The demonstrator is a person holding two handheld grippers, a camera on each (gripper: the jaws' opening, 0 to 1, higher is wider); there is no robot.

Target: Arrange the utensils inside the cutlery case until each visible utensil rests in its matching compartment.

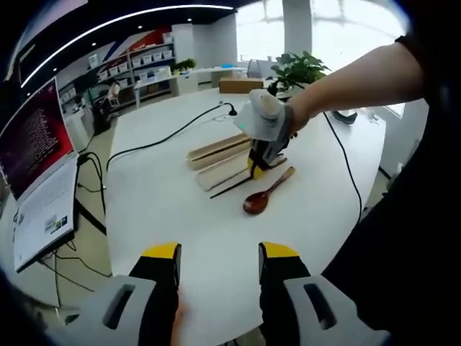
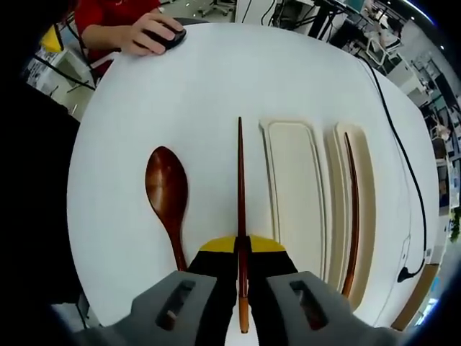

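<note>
The pale cutlery case [image 2: 292,194] lies open on the white counter [image 2: 202,94]. One dark chopstick [image 2: 351,216] rests in its narrow slot (far side). Another chopstick [image 2: 240,216] sits pinched in the right tongs [image 2: 243,249]. The brown wooden spoon [image 2: 168,194] lies flat beside it.

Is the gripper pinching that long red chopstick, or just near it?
Touching. In the right gripper view, the right gripper has its jaws closed on the chopstick, which runs out both ends between them, no gap on either side.
</note>
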